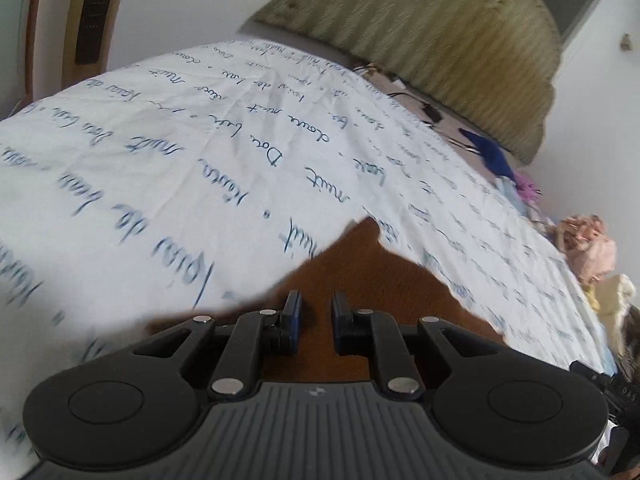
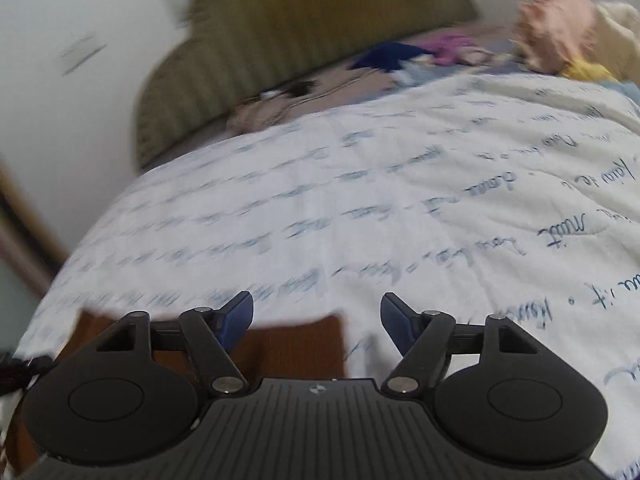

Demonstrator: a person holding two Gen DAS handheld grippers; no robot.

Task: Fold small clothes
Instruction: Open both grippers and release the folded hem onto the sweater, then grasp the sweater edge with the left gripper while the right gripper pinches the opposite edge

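Both grippers hover over brown garment [image 1: 360, 276]: left gripper [image 1: 316, 322] narrowly parted, right gripper [image 2: 316, 320] wide, empty

Both tools share one build. The left gripper [image 1: 316, 322] has a ribbed dark-grey housing with a small pale logo at 12 o'clock on its top edge, flanked at 9 and 3 o'clock by round black discs. Black linkage arms carry silver pivot pins. The right gripper [image 2: 317, 322] matches, its fingers [image 2: 394, 320] faced with blue pads.
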